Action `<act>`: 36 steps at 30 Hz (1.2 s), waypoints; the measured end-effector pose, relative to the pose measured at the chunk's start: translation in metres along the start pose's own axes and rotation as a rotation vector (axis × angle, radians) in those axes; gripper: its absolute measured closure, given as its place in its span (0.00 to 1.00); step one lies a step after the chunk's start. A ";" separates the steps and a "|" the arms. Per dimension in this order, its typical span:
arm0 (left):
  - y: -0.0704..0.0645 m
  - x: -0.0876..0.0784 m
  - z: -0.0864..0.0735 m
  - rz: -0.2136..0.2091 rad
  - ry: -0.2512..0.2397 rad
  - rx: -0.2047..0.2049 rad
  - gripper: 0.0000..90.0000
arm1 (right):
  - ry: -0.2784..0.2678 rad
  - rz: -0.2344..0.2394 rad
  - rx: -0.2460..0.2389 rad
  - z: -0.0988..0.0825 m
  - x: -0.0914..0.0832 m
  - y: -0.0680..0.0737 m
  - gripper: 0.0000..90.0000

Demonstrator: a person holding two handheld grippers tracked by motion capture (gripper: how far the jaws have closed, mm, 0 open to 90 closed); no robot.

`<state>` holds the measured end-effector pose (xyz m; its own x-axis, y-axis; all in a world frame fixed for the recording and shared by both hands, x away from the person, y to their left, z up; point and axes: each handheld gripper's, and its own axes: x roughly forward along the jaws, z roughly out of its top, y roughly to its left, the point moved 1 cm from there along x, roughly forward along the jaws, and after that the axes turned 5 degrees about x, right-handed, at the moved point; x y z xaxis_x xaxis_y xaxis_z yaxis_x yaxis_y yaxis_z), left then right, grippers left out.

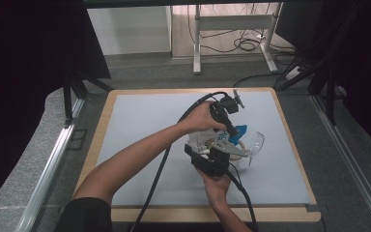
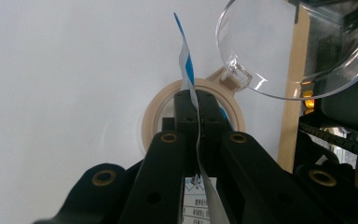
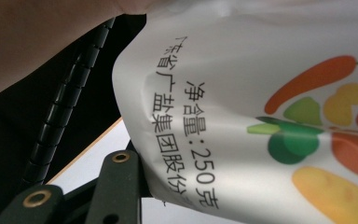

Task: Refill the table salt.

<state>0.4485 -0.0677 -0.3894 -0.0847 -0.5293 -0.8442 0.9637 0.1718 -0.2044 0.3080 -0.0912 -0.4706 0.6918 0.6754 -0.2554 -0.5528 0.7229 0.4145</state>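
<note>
Main risk, as a judgement: the pouch (image 3: 261, 102) could tear unevenly or slip out if the two grippers pull apart too fast, since each seems to have only a thin bite of film; contents could then spill past the open jar (image 2: 193, 109) that sits just beyond the left gripper's tips; the clear lid (image 2: 298, 46), hinged up just beyond and to the right of those tips, could get knocked by a sideways swing; the jar itself might tip if the pouch drags across its rim; left gripper (image 2: 198, 116): jaws together, clamped on the pouch's thin top edge, the blue-and-white film standing up between the pads and running back down between the jaw arms; right gripper (image 1: 211, 162): one black jaw arm lies against the pouch's printed white face from below, jaws part-way apart; it looks closed on the pouch body, though the pads themselves are hidden behind the film; in the high view both grippers meet close together over the grey mat (image 1: 140, 121), pouch between them, jar directly under the left gripper.
</note>
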 end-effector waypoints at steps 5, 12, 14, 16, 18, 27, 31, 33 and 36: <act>0.000 -0.001 0.000 0.002 0.002 0.001 1.00 | -0.003 0.004 0.007 0.000 0.000 0.001 0.65; 0.000 -0.001 0.000 0.002 0.005 -0.006 1.00 | -0.005 0.011 0.020 0.002 0.001 0.001 0.65; 0.000 -0.001 0.000 0.001 0.010 0.002 1.00 | -0.008 0.011 0.023 0.002 0.001 0.002 0.65; 0.000 -0.001 0.000 0.001 0.011 0.003 1.00 | -0.008 0.011 0.021 0.002 0.001 0.002 0.65; 0.000 -0.002 0.000 0.002 0.011 0.001 1.00 | -0.009 0.011 0.022 0.002 0.001 0.002 0.65; 0.000 -0.002 0.000 0.001 0.009 0.003 1.00 | -0.014 0.009 0.023 0.002 0.002 0.002 0.65; -0.001 -0.002 0.001 0.001 0.009 0.008 1.00 | -0.016 0.008 0.023 0.002 0.001 0.002 0.65; -0.001 -0.002 0.001 0.001 0.010 0.008 1.00 | -0.017 0.008 0.024 0.002 0.001 0.002 0.65; 0.000 -0.002 0.001 0.001 0.010 0.007 1.00 | -0.017 0.009 0.026 0.002 0.002 0.001 0.65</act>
<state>0.4485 -0.0676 -0.3876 -0.0860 -0.5205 -0.8495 0.9657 0.1663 -0.1997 0.3093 -0.0892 -0.4688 0.6948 0.6791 -0.2368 -0.5470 0.7128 0.4390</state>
